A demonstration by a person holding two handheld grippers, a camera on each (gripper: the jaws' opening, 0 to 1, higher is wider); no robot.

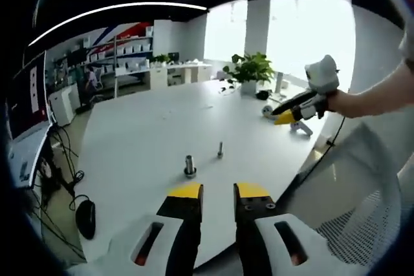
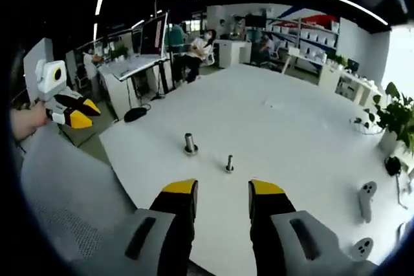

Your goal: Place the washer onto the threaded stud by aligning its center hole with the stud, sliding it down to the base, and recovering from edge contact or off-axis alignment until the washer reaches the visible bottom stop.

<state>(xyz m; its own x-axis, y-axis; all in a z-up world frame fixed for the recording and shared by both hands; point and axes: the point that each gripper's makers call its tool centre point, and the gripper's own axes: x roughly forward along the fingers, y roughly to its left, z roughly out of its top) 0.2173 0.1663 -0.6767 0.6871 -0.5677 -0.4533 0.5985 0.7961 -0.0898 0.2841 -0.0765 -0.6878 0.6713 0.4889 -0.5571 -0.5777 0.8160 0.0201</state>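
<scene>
Left gripper view: your left gripper (image 1: 218, 193) is empty, fingers parted a little. The threaded stud (image 1: 220, 150) stands on the desk (image 1: 129, 140) ahead of them, a thicker stud with a collar at its base (image 1: 189, 166) nearer, slightly left. No separate washer is discernible.

Right gripper view: your right gripper (image 2: 223, 192) is spread, empty. Centre on the stud before descending.

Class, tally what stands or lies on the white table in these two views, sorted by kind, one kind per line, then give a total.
Metal studs standing upright: 2, the thicker stud and the thinner stud
Potted plants: 1, the leafy plant
White handheld controllers: 2, one controller and a second controller near the edge
Total: 5
</scene>
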